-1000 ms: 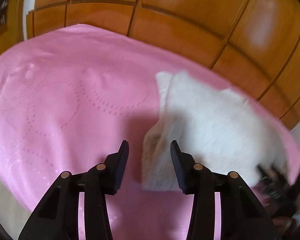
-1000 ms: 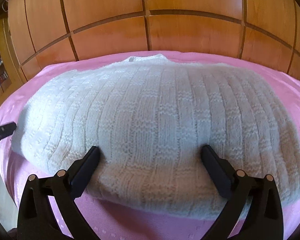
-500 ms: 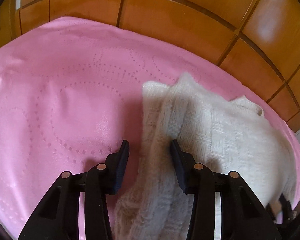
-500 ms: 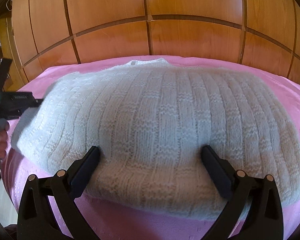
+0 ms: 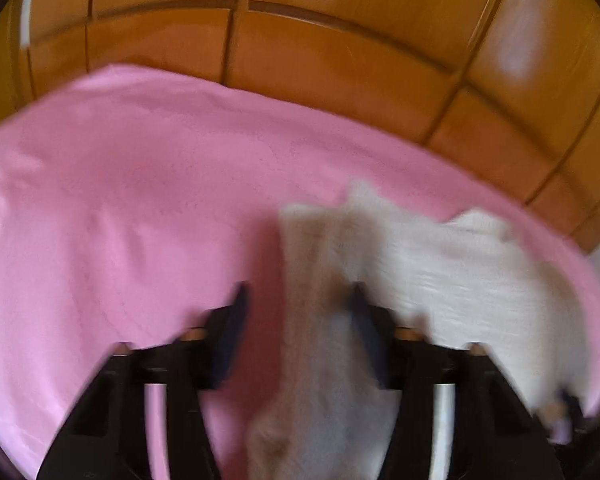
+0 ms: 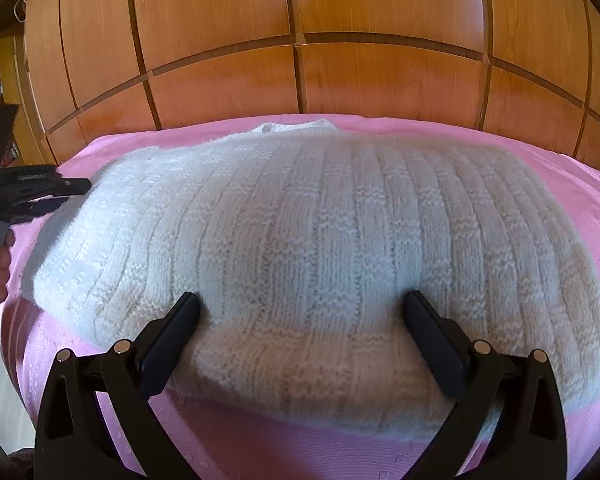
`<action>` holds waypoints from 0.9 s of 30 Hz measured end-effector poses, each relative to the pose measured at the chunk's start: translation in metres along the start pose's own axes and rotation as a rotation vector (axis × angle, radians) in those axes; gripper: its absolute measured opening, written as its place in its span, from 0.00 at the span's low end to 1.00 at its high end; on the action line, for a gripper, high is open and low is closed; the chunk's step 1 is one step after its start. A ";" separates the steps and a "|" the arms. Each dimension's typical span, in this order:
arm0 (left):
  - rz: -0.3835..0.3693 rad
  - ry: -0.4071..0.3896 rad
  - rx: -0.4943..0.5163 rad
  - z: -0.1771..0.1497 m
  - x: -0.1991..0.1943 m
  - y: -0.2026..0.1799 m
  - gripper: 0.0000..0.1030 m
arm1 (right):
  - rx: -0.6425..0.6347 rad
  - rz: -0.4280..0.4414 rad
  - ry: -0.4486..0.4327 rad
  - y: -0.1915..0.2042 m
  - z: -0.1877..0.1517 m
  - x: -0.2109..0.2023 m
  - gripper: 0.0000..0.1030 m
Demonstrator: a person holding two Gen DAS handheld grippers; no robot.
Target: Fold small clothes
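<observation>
Left tool (image 5: 298, 300) stands with fingers apart, a fold of the white knitted sweater (image 5: 440, 276) lying between them on the pink bedspread (image 5: 120, 200); the view is blurred. Right tool (image 6: 302, 308) is spread wide over the sweater (image 6: 300, 232), fingertips (image 6: 188, 304) pressing its near edge before wooden wardrobe doors (image 6: 300, 40).
</observation>
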State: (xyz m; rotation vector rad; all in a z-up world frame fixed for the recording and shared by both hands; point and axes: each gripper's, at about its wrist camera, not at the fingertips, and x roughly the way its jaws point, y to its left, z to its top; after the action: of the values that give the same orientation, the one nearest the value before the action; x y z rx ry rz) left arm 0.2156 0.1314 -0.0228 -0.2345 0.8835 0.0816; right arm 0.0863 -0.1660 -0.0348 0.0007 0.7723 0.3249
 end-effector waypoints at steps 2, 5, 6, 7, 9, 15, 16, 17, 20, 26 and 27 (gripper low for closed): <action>0.015 0.042 -0.014 0.000 0.018 -0.001 0.39 | 0.000 -0.001 -0.001 0.000 0.001 0.000 0.98; 0.108 0.000 0.063 -0.002 0.014 -0.018 0.39 | 0.001 0.000 -0.004 0.000 0.001 0.000 0.98; 0.123 -0.014 0.076 -0.004 0.009 -0.022 0.39 | 0.000 0.000 -0.005 0.000 0.001 0.000 0.98; 0.135 -0.031 0.081 -0.006 0.003 -0.025 0.40 | 0.000 0.001 -0.006 0.000 0.001 -0.001 0.98; 0.140 -0.062 0.075 -0.011 -0.012 -0.029 0.49 | 0.000 0.001 -0.007 0.000 0.001 -0.001 0.98; 0.085 -0.160 0.088 -0.026 -0.052 -0.048 0.68 | -0.001 0.002 -0.008 -0.001 0.000 -0.001 0.98; 0.072 -0.166 0.097 -0.029 -0.058 -0.054 0.68 | -0.001 0.001 -0.007 -0.001 0.000 -0.001 0.98; 0.062 -0.172 0.105 -0.031 -0.061 -0.059 0.68 | -0.002 -0.001 -0.007 0.000 0.000 -0.001 0.98; 0.036 -0.183 0.140 -0.038 -0.070 -0.074 0.68 | -0.012 -0.002 0.005 0.000 0.003 -0.002 0.98; -0.010 -0.171 0.193 -0.050 -0.075 -0.101 0.68 | -0.045 0.059 0.069 -0.009 0.013 -0.017 0.98; -0.016 -0.168 0.201 -0.052 -0.075 -0.105 0.68 | -0.043 0.067 0.074 -0.013 0.016 -0.022 0.98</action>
State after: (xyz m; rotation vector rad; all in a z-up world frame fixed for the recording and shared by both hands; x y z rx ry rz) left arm 0.1459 0.0192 0.0214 -0.0457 0.7165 -0.0030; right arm 0.0864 -0.1832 -0.0104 -0.0263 0.8398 0.4075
